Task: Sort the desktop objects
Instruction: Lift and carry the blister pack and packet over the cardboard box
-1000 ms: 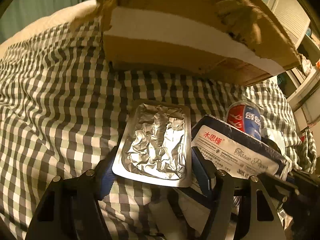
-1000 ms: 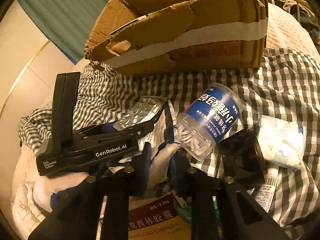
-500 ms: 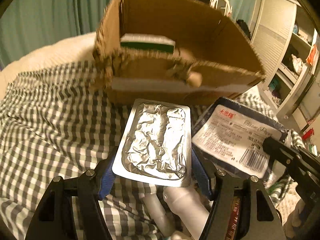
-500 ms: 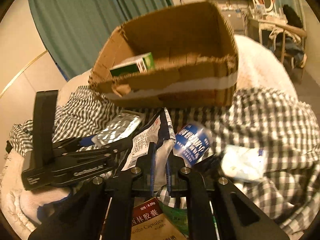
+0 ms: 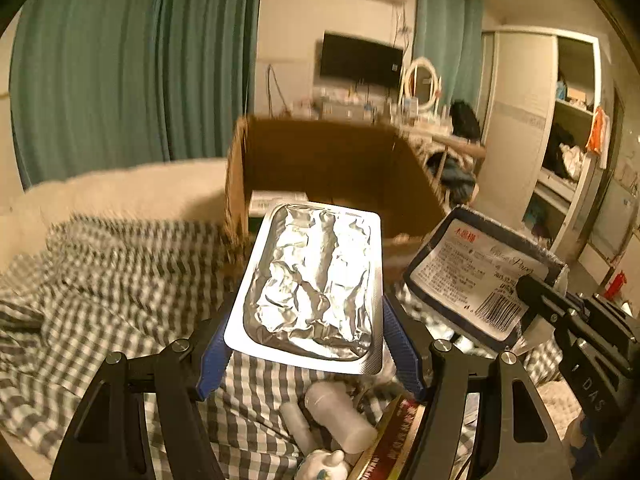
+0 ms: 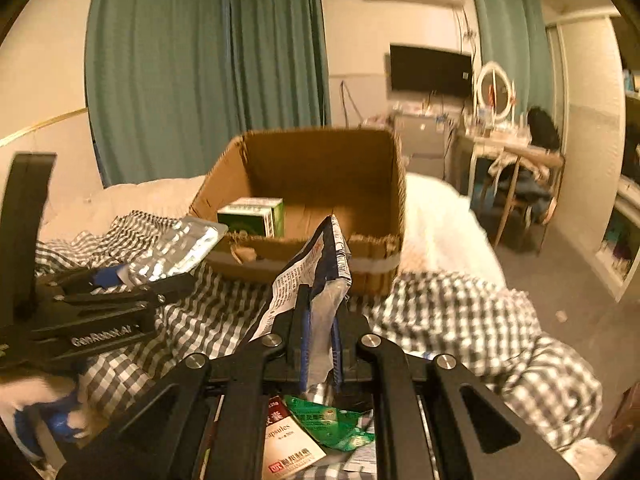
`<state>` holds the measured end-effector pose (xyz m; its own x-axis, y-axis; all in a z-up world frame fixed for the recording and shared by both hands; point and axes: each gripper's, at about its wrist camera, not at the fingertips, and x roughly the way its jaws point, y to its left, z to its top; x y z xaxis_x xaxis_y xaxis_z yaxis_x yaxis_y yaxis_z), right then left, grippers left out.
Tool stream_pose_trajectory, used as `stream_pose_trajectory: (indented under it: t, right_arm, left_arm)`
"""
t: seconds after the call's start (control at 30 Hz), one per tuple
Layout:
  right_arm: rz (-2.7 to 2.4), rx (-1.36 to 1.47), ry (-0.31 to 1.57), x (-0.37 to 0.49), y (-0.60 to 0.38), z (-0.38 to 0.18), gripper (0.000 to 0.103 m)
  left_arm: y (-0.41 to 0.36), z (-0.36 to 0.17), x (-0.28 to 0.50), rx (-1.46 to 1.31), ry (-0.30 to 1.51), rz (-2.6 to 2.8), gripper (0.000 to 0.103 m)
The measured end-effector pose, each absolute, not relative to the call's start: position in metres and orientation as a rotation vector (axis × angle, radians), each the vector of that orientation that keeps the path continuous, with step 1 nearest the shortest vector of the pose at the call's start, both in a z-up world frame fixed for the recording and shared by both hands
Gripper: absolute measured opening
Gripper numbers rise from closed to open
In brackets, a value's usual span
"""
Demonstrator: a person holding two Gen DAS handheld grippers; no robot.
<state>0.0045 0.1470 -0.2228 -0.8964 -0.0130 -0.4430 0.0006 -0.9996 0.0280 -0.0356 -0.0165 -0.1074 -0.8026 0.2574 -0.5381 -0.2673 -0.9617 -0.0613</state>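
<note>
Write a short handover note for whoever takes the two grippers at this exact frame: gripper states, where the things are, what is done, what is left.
Left gripper: shut on the foil blister pack, held flat in front of the cardboard box.
Right gripper: shut on the tissue packet, held on edge, short of the box's near wall.
Done: one green and white carton lies inside the box.
Left: drop both held items into the box, then clear what lies on the checked cloth under the grippers: small white bottles, a capsule box, a green sachet.
</note>
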Motion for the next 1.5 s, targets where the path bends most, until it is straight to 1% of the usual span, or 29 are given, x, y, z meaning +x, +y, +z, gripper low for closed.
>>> stream_pose_trajectory:
  t: [0.23, 0.37, 0.7, 1.0, 1.23, 1.5]
  right_arm:
    - [-3.066, 0.554, -0.046, 0.035, 0.149, -0.191, 0.008]
    - [-3.034, 0.514, -0.149, 0.042, 0.162, -0.177, 0.008]
    - [-2.995, 0.399, -0.244, 0.054, 0.176, -0.14, 0.008]
    - [-2.988, 0.278, -0.227, 0.061, 0.172, -0.114, 0.008]
    - [-2.993, 0.197, -0.205, 0.061, 0.168, -0.09, 0.008]
    - [-2.999, 0.126, -0.183, 0.047, 0.169, -0.073, 0.008]
  left_arm:
    - [-0.02, -0.069, -0.007, -0.616, 0.03, 2.8, 0.07]
    - [-0.022, -0.052, 0.005, -0.551, 0.021, 2.807, 0.07]
    - [-0.039, -0.02, 0.013, -0.439, -0.022, 2.839, 0.07]
    - [-0.037, 0.006, 0.016, -0.346, -0.008, 2.876, 0.07]
    - [-0.031, 0.023, 0.001, -0.32, 0.004, 2.877, 0.07]
    - [-0.02, 0.026, -0.023, -0.335, 0.021, 2.862, 0.07]
